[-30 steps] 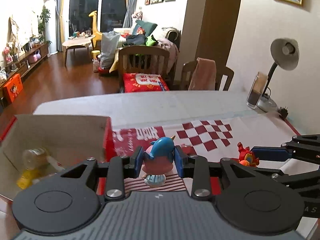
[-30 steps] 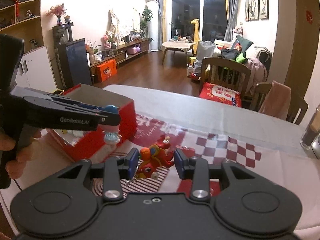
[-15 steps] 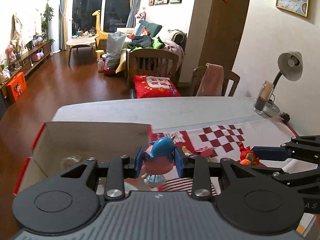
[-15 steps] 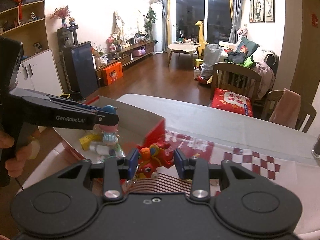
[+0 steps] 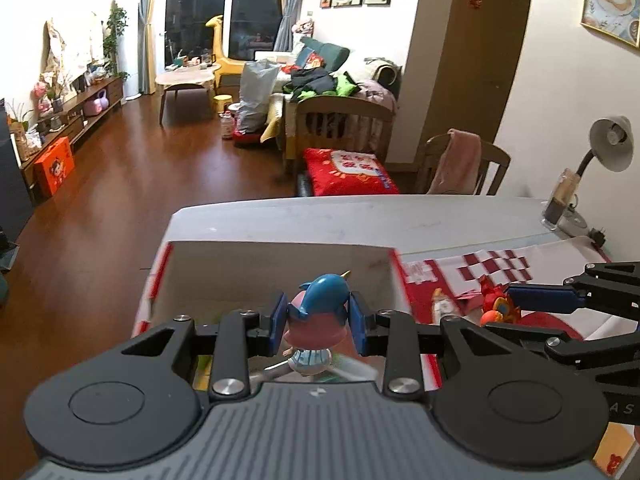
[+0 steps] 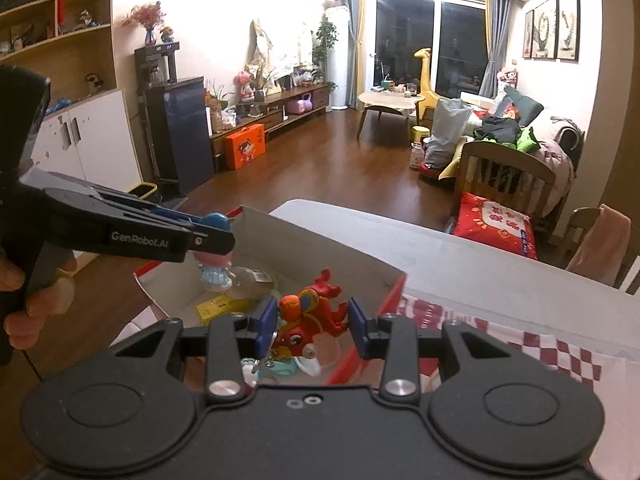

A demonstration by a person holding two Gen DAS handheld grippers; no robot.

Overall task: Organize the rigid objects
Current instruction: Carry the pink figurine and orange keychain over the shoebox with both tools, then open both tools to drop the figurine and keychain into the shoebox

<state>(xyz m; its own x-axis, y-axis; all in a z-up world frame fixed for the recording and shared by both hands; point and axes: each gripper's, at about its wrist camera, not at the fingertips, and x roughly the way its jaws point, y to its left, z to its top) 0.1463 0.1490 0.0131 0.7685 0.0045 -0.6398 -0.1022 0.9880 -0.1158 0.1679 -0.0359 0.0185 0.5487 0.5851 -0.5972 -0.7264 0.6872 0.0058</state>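
Two tongs, left (image 5: 318, 322) gripping one blue-haired figurine (image 5: 320, 312) and right (image 6: 313, 322) gripping one red dragon toy (image 6: 310, 316), hover over one red box (image 6: 384, 296).

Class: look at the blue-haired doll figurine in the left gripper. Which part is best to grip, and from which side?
The head of the blue-haired doll figurine: it is the widest, roundest part, above a narrow body. Come level from behind with a pad on each side, as the left gripper does now.
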